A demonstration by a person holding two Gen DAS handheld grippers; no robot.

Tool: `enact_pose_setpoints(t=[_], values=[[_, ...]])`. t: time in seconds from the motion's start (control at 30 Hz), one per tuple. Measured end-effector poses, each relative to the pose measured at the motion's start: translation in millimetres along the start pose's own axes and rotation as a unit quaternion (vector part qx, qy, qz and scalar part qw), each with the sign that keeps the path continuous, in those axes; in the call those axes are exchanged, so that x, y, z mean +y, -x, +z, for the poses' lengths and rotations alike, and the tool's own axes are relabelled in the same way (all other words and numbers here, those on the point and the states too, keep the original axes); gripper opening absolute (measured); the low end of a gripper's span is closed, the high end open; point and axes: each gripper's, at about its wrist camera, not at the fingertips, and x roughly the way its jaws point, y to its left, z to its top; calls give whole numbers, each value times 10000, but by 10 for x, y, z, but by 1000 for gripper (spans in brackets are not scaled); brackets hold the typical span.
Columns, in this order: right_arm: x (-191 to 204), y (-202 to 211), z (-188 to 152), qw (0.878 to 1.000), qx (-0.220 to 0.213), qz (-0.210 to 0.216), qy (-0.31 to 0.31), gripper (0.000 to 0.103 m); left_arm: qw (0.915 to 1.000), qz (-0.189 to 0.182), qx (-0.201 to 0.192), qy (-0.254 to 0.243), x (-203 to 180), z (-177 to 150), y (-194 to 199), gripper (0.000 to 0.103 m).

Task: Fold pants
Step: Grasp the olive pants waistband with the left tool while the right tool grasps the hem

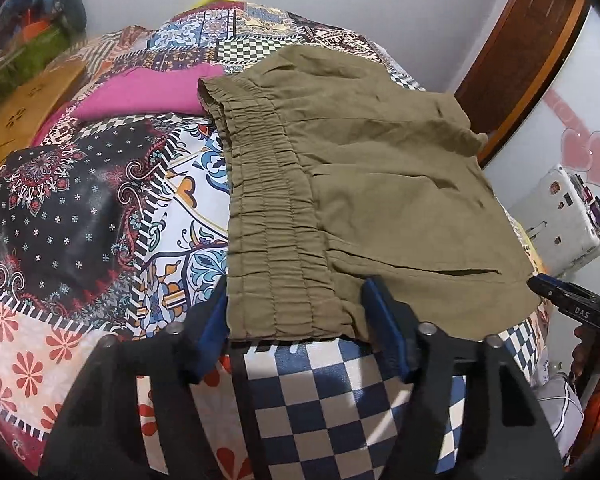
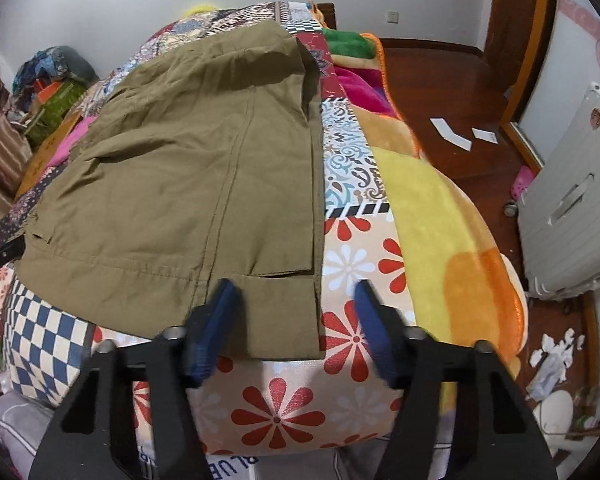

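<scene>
While the olive pants (image 1: pixel 364 184) lie flat, each tool – left (image 1: pixel 296 308), right (image 2: pixel 296 312) – straddles their near edge, jaws open

Beyond the left hand-held gripper (image 1: pixel 296 312), the pink garment (image 1: pixel 140 94) disappears under the olive pants (image 1: pixel 360 168). The right hand-held gripper (image 1: pixel 564 300) is cut off by the frame edge. Its own view shows the pants' hem (image 2: pixel 284 320) between blurred fingers (image 2: pixel 220 316); contact is unclear.
</scene>
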Motion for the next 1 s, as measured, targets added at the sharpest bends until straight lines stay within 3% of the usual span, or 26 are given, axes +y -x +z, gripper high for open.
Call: enact_pose_setpoints(t=[0.03, 0.1, 0.27, 0.57, 0.87, 1.0], values=[[9, -4, 4, 10000, 12, 43, 35, 29, 10000, 7, 6, -24, -7, -5, 8, 58], [33, -7, -4, 9999, 33, -6, 143, 26, 10000, 9, 11, -95, -14, -18, 31, 51], [74, 2, -19, 9992, 50, -113, 387, 20, 9992, 108, 17, -388, -84, -79, 118, 49], [-28, 23, 150, 9990, 235, -50, 379, 19, 9988, 224, 65, -432, -77, -20, 282, 54], [-60, 263, 736, 9973, -600, -212, 364, 50, 9956, 508, -670, -402, 79, 569, 606, 75], [5, 148, 1108, 9950, -870, -206, 446, 51, 9928, 788, -774, -463, 161, 959, 419, 75]])
